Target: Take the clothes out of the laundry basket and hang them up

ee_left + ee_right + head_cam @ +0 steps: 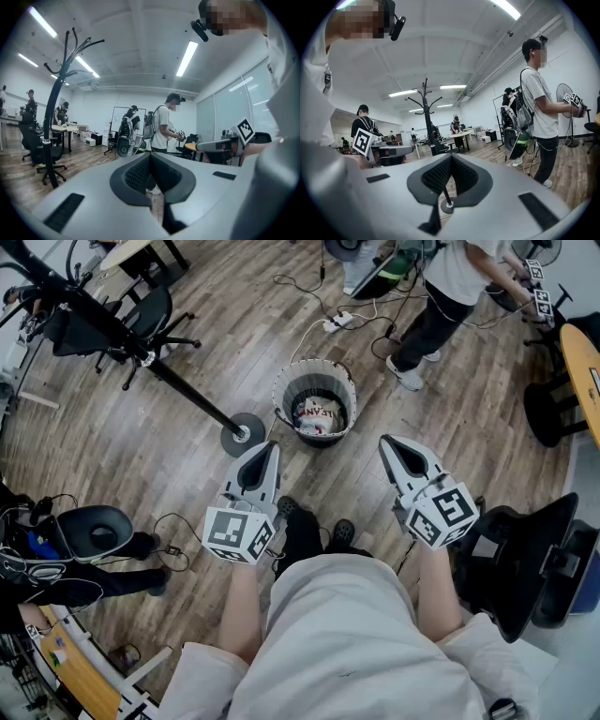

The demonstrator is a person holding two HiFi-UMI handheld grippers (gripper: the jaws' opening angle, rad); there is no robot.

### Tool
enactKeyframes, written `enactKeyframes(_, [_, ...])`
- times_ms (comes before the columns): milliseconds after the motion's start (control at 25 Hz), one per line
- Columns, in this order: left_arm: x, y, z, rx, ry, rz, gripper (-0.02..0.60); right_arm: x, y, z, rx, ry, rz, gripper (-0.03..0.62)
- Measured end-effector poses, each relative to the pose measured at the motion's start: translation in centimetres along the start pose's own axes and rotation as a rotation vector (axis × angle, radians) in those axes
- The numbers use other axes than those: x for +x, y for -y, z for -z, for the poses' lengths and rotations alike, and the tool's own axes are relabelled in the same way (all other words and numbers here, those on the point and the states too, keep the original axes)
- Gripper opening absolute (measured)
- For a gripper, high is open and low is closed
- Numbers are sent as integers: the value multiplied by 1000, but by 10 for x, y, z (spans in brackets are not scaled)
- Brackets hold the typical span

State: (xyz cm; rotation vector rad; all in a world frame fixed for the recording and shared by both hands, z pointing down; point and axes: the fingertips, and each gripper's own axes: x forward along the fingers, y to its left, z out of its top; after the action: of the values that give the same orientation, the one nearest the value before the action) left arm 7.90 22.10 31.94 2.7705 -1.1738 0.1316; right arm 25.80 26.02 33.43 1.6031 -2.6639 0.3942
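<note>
- Your left tool [269,450] is shut, jaws pressed together with nothing between them. It sits at 7 o'clock from the laundry basket [283,390], apart from it.
- Your right tool [387,442] is closed the same way and holds nothing. It sits at 4 o'clock from the basket, also clear of it.
- You hold both tools out side by side, nearly level, with your shoes [343,532] on the floor between them.
- The basket stands upright on the wooden floor [187,465] at your 12 o'clock.
- The clothes [319,415] lie crumpled in the bottom of the basket, pale fabric with red print showing.
- The coat stand [246,434] has its round base just beside the basket at 8 o'clock, and its pole slants away toward 10 o'clock.
- Another person [441,287] stands beyond the basket at 2 o'clock.
- A power strip [337,322] with trailing cables lies on the floor at 12 o'clock past the basket.
- An office chair [141,320] stands at 10 o'clock, beside the pole.
</note>
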Motion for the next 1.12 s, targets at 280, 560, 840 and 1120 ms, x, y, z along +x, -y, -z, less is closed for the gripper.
enactKeyframes(280, [-2,10,15,10,-31,23,18,-9,-10,3,-19,8,-6,2])
enactKeyframes(560, [-6,28,16,-7,-32,39,18,-24,-13,9,-29,4,-3,2])
enactKeyframes(840, [-7,38,21,-33,-61,45,19,-28,-21,15,-90,-24,-5,6])
enactKeyframes(1120, [-4,25,29,-13,-89,16,20,-17,-15,24,-92,-61,7,6])
